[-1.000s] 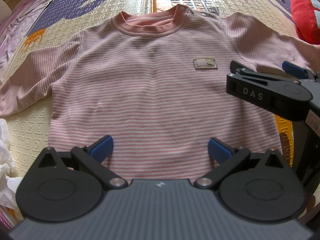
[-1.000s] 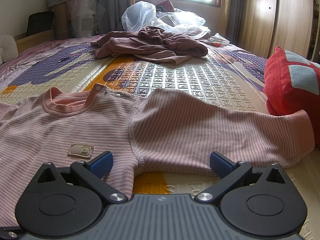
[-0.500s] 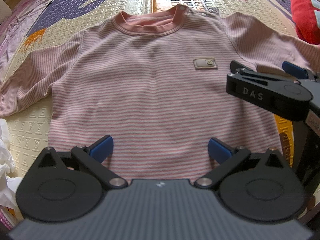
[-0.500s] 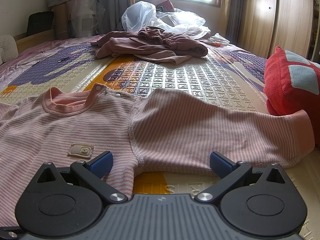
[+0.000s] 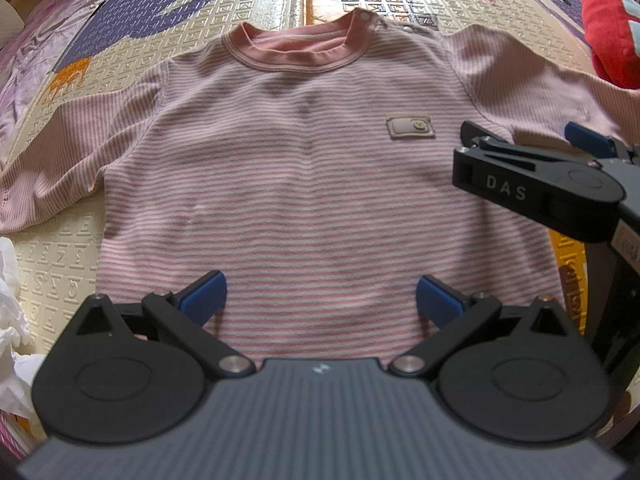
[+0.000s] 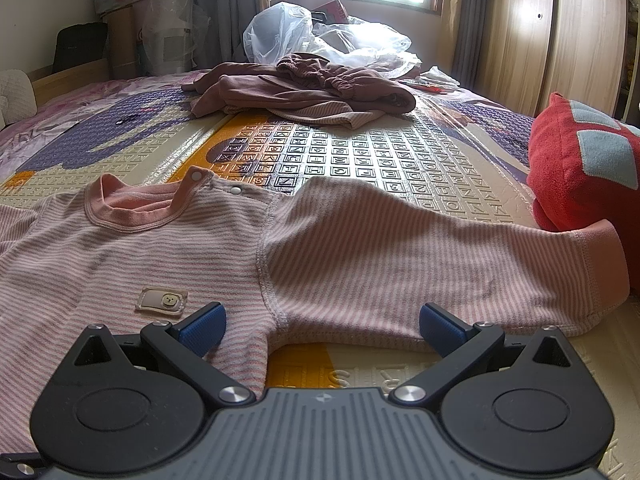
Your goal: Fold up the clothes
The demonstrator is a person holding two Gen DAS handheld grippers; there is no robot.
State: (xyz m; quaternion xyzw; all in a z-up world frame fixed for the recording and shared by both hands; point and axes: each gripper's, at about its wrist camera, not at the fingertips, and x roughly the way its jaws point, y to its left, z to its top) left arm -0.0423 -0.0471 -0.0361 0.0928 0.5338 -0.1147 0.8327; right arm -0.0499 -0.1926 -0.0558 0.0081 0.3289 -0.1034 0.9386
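Striped pink shirt (image 5: 304,184), long-sleeved with a plain pink collar (image 5: 298,46) and a small sewn patch (image 5: 410,127) on the chest, lies spread face up on a patterned play mat (image 6: 360,152) covering a bed, both sleeves stretched out sideways. By its look the knit is light, soft and limp, so it should drape and slide easily over the embossed mat but give no stiffness to a fold; the pink cuff (image 6: 600,268), the shoulder seam and the hem corners seem the surest places to pinch it. Left claw (image 5: 320,296) hangs over the lower hem with its blue pads spread wide, grasping nothing; whether the pads brush the fabric cannot be told. Right claw (image 6: 322,320), equally released and empty, hovers low at the armpit where the right-hand sleeve (image 6: 420,256) joins the body, one pad over the shirt's side and the other over the sleeve's lower edge. In the left wrist view it (image 5: 532,140) appears side-on over the same spot. A red cushion (image 6: 580,168) sits just beside the cuff, and a heap of brownish clothes (image 6: 304,88) waits well apart, farther up the mat before clear plastic bags (image 6: 320,36).
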